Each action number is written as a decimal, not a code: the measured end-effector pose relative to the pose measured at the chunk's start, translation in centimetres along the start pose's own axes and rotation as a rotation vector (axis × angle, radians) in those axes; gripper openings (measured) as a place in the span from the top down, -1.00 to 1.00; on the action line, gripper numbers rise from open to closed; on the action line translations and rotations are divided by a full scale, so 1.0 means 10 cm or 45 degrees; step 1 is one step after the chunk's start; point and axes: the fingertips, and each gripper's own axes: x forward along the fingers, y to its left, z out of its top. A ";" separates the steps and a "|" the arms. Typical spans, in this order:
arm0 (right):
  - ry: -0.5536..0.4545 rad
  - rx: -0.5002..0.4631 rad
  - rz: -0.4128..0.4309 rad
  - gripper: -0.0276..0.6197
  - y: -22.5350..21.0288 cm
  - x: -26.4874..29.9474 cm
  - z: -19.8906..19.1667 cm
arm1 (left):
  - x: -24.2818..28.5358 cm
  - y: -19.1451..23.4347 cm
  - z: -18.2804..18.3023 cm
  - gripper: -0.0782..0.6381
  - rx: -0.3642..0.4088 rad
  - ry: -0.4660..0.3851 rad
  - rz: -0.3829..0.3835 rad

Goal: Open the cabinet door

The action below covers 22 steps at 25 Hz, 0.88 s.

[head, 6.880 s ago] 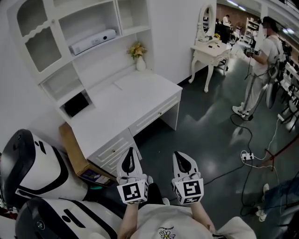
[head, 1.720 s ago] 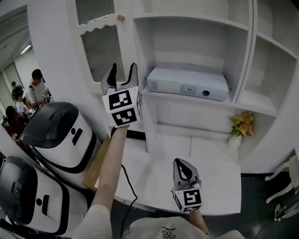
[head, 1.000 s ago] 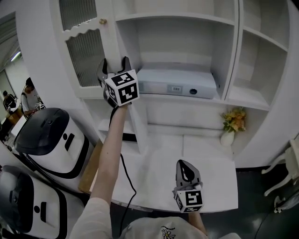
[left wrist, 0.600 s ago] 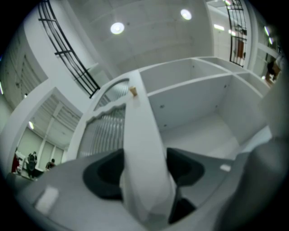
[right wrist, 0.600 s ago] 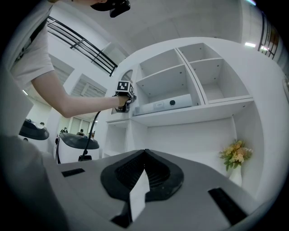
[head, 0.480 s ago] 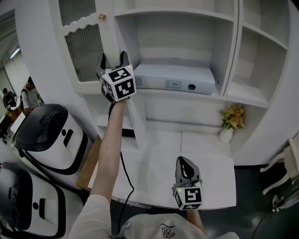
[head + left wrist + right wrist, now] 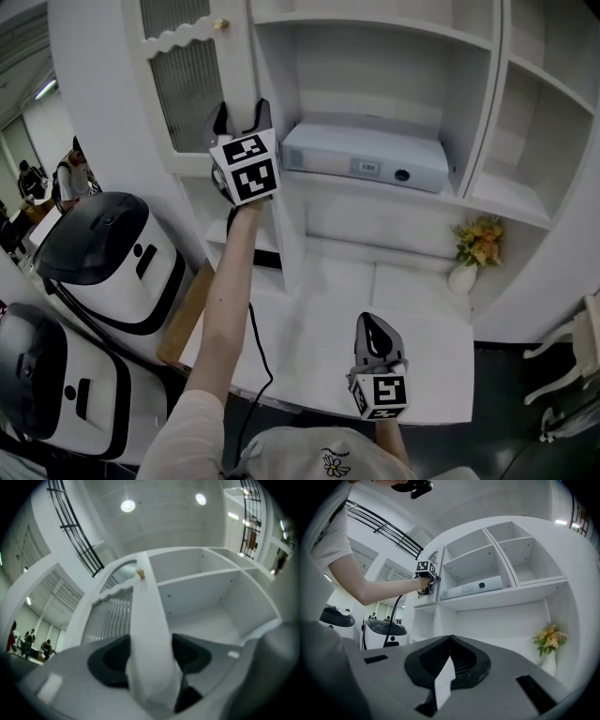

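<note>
My left gripper [image 7: 242, 111] is raised to the upper left of the white hutch. Its jaws are clamped on either side of the right-hand stile of the cabinet door [image 7: 192, 89], below the small brass knob [image 7: 220, 23]. The ribbed-glass door stands left of the open shelf holding a projector [image 7: 366, 157]. My right gripper [image 7: 372, 325] hangs near me over the desk [image 7: 319, 309], jaws pressed together on nothing. A vase of flowers [image 7: 466, 262] sits at the desk's far right.
</note>
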 end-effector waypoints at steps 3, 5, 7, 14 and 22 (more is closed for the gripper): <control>0.000 0.005 0.046 0.91 0.07 0.05 0.00 | -0.15 0.02 0.07 0.00 0.005 -0.030 -0.013; 0.003 0.004 0.083 0.91 0.18 0.08 0.01 | -0.27 0.08 0.13 0.01 0.037 -0.062 -0.005; 0.004 0.000 0.124 0.91 0.30 0.09 0.02 | -0.41 0.15 0.20 0.00 0.098 -0.098 0.015; -0.028 -0.035 0.264 0.91 0.71 0.17 0.11 | -0.78 0.38 0.34 0.02 0.066 -0.121 0.010; -0.055 -0.026 0.321 0.91 0.91 0.13 0.17 | -1.06 0.56 0.44 0.21 0.032 -0.137 -0.005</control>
